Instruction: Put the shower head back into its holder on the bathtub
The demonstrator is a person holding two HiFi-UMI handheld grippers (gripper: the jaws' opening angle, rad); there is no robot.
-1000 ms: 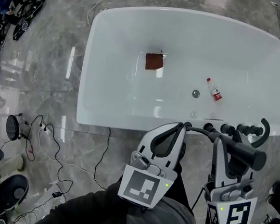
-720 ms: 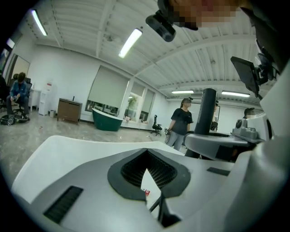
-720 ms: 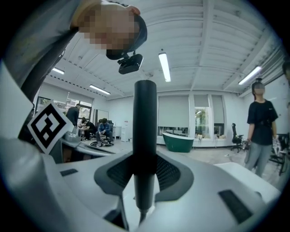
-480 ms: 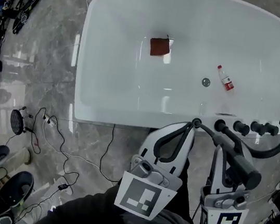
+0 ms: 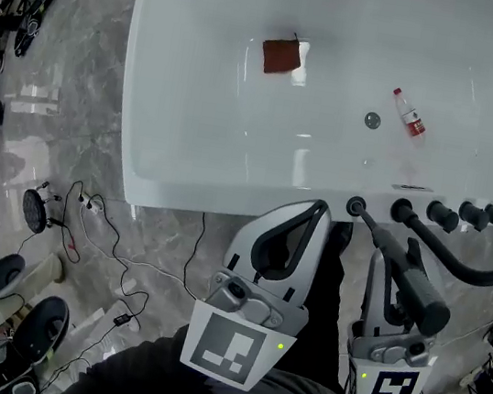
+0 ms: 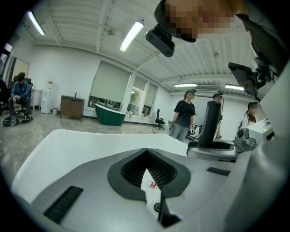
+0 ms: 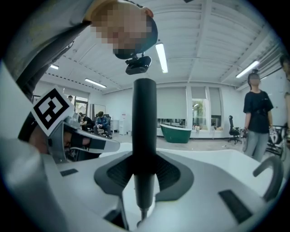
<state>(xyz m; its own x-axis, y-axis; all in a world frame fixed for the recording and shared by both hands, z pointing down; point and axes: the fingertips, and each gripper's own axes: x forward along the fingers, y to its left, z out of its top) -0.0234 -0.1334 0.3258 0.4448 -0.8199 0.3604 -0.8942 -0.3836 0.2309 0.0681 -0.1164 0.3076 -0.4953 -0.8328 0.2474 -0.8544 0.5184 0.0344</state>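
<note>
Person with two hand-held grippers beside a white oval bathtub [image 5: 191,194].
Head view: the right gripper [image 5: 392,259] holds the black cylindrical shower head [image 5: 417,300] just outside the tub's near rim. Left gripper view: the left gripper [image 6: 152,204] is clenched and empty. Right gripper view: the jaws clamp the shower head's handle.

The bathtub [image 5: 210,193] runs off the top edge of the head view, so its far rim is out of sight. The brown square [image 5: 281,56] lying inside is too small to tell what it is. The little bottle [image 5: 410,115] has a label too tiny to read.
</note>
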